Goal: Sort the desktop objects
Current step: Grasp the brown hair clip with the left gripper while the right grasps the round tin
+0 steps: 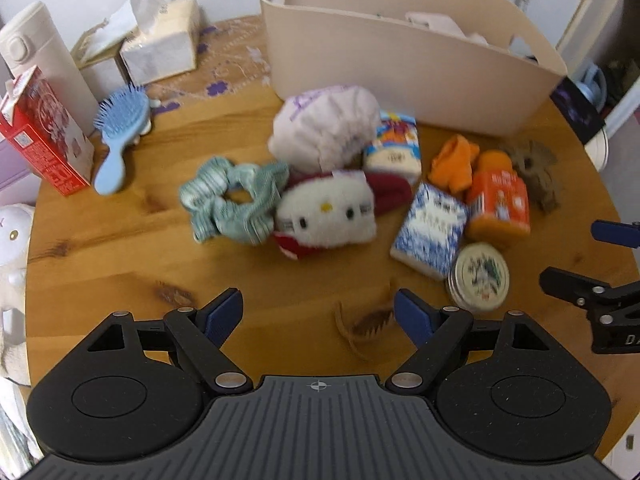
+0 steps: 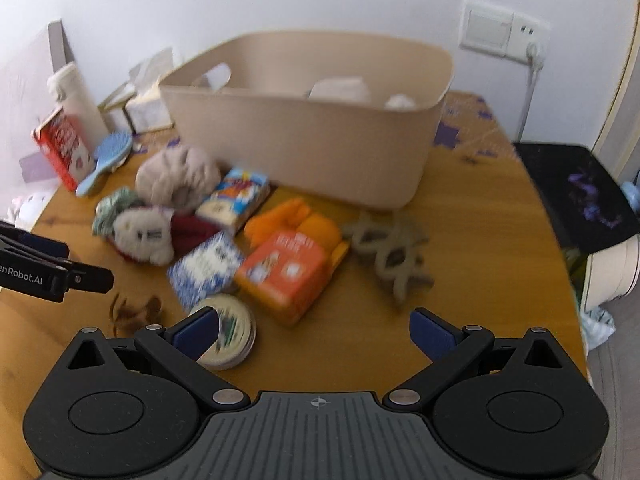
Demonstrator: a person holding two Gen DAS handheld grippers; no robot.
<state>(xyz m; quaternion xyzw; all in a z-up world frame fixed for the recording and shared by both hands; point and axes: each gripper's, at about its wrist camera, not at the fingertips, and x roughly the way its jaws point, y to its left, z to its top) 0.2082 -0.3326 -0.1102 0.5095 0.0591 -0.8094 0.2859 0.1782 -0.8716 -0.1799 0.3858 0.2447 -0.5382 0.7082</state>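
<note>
A heap of small objects lies on the round wooden table (image 1: pixel 120 248) in front of a beige bin (image 1: pixel 400 76): a white cat plush (image 1: pixel 326 214), a green scrunchie (image 1: pixel 232 200), a pale cloth cap (image 1: pixel 324 128), a blue-white box (image 1: pixel 430 230), an orange box (image 1: pixel 498 204), a round tin (image 1: pixel 478 276) and a brown hair claw (image 1: pixel 366 326). My left gripper (image 1: pixel 318 318) is open and empty, above the table just before the plush. My right gripper (image 2: pixel 314 334) is open and empty, near the tin (image 2: pixel 230 334) and orange box (image 2: pixel 286 270).
A red carton (image 1: pixel 44 136), white flask (image 1: pixel 40 60), blue hairbrush (image 1: pixel 116 136) and tissue packs (image 1: pixel 160 48) stand at the back left. A brown woven hair piece (image 2: pixel 390 254) lies right of the orange box. The bin (image 2: pixel 312 136) holds some pale items. A black case (image 2: pixel 576 192) sits at the right edge.
</note>
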